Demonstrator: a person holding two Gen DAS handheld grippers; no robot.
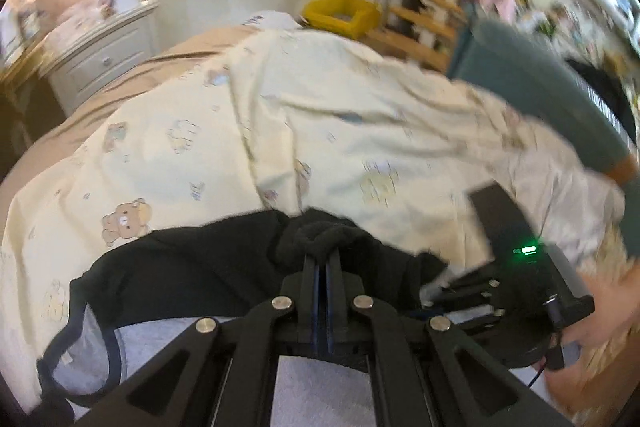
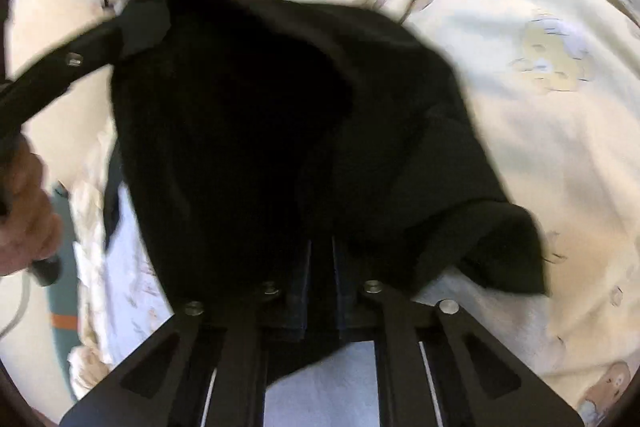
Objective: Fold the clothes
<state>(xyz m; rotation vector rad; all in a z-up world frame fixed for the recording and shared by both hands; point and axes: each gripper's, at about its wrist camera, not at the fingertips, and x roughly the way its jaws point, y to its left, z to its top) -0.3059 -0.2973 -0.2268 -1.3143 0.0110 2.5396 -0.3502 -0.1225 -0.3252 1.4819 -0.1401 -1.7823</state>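
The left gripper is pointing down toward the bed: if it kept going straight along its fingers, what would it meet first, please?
The left gripper is already shut on the black garment, so that fabric comes first; just beyond lies the pale yellow bear-print bedding, though depth is hard to judge.

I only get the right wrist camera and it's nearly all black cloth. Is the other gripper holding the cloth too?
Observer: Yes. In the left wrist view the left gripper has its jaws shut on a bunched fold of the black garment.
Operator: What's under the black thing?
Observer: A grey garment with a dark trimmed edge lies partly beneath it, on the cream bear-print cover.
Operator: Is there anything past the bed?
Observer: A yellow tub sits beyond it, and a white drawer chest stands off to the side.
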